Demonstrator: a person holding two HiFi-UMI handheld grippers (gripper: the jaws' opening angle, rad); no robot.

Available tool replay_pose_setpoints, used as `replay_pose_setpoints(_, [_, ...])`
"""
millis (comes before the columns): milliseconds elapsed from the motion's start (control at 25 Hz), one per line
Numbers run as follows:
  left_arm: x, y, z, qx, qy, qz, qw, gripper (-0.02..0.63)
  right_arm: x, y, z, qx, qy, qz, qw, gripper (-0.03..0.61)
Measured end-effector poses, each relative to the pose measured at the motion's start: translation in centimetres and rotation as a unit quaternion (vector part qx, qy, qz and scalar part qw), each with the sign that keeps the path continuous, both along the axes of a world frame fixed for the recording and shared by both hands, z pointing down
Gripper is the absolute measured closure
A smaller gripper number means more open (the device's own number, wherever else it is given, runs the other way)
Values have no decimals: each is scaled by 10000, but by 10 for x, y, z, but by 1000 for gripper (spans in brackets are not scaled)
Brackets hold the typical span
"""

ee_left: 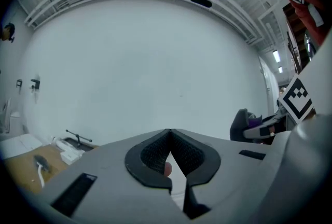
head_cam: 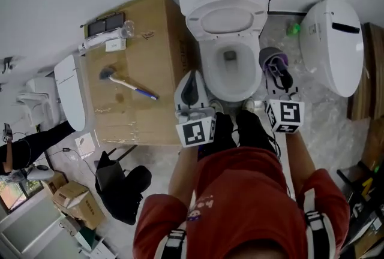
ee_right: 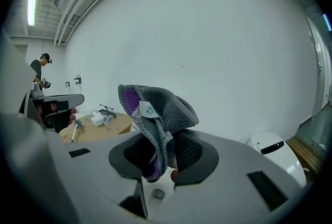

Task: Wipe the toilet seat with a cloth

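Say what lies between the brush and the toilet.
In the head view, only the bare top of the box lies between the brush and the toilet.

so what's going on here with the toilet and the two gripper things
A person in a red top stands facing an open toilet, a handheld gripper in each hand. The right gripper is clamped on a grey and purple cloth; the left gripper is shut with nothing in it. Both are held up clear of the toilet, so no wiping is under way at this moment. A brush lies on the cardboard box beside it.
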State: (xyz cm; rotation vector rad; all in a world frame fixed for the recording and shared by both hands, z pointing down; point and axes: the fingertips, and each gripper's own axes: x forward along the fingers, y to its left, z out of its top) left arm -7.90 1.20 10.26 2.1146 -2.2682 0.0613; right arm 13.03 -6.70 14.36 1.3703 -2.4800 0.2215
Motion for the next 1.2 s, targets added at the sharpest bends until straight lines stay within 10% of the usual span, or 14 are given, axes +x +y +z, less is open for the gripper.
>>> replay_pose_setpoints(400, [-17, 23, -108, 459, -504, -177, 9975, 601, 18, 3, -144, 1184, -605, 1, 9911, 482])
replay_pose_setpoints(880, [-8, -2, -126, 718, -521, -159, 9959, 601, 34, -3, -157, 1345, -691, 152, 9884, 482])
replay_pose_setpoints(1200, [28, -57, -81, 197, -1797, 388, 9828, 601, 56, -9, -144, 1215, -665, 383, 9896, 482])
